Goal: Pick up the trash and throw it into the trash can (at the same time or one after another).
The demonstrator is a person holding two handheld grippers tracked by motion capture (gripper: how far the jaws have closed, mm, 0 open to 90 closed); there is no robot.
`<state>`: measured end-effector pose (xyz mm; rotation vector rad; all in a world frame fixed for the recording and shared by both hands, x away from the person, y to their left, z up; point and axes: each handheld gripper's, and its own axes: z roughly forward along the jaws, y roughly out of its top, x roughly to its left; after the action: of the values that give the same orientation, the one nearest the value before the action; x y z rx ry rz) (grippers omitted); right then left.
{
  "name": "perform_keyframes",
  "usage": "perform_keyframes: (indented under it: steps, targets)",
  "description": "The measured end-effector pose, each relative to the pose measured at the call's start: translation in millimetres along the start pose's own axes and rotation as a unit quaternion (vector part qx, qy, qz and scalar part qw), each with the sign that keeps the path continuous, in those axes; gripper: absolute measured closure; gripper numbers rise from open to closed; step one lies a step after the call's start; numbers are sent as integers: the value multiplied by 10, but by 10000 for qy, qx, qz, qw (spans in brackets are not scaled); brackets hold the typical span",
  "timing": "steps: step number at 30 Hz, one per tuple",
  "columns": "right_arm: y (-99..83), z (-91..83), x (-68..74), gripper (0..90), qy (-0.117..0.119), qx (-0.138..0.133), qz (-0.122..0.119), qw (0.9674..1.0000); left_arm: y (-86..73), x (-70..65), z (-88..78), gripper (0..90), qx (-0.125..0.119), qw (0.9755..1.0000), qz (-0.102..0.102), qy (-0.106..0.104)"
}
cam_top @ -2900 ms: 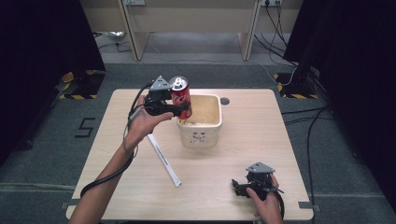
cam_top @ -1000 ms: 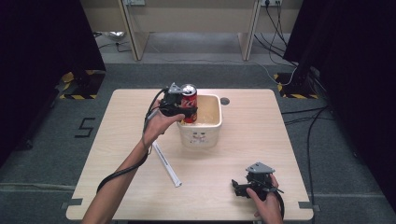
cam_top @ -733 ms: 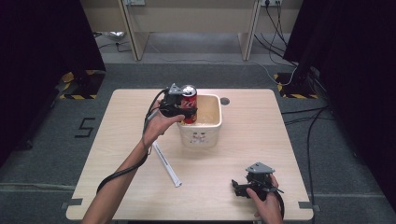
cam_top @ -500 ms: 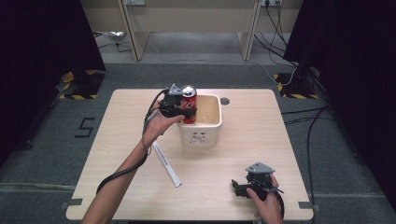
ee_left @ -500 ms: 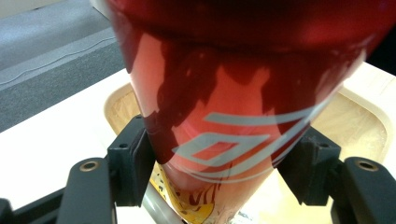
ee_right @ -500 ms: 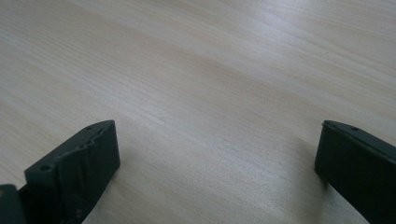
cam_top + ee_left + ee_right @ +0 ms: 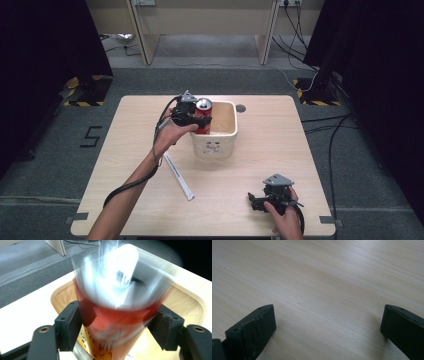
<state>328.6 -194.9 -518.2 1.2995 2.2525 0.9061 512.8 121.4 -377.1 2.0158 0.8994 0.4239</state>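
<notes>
Standing blurred between the jaws of the left gripper (image 7: 117, 327), a red can (image 7: 112, 322) is seen over the near wall of a cream tub (image 7: 220, 145); those jaws have just been opening, and the pads appear to stand slightly clear of the can's sides, so it seems no longer clamped (the blur keeps contact uncertain). A white stick (image 7: 178, 176) lies on the table (image 7: 265, 155) below that hand. Well apart, near the table's front edge, the right gripper (image 7: 327, 332) is held low with its jaws spread wide over bare wood, nothing being gripped.
</notes>
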Motion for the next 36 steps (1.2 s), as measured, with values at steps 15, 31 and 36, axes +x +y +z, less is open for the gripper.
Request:
perform_keyframes:
  steps: [15, 31, 36]
  targets:
    - [-1, 3, 0, 3, 0, -17, -9, 10000, 74, -38, -150, 232, -160, 9998, -105, -67]
    - [0, 1, -1, 3, -1, -11, -11, 10000, 68, -53, -500, 224, -220, 9994, -244, 71]
    - [-1, 3, 1, 3, 2, -13, -2, 10000, 3, -2, -624, 212, -251, 9990, -339, 113]
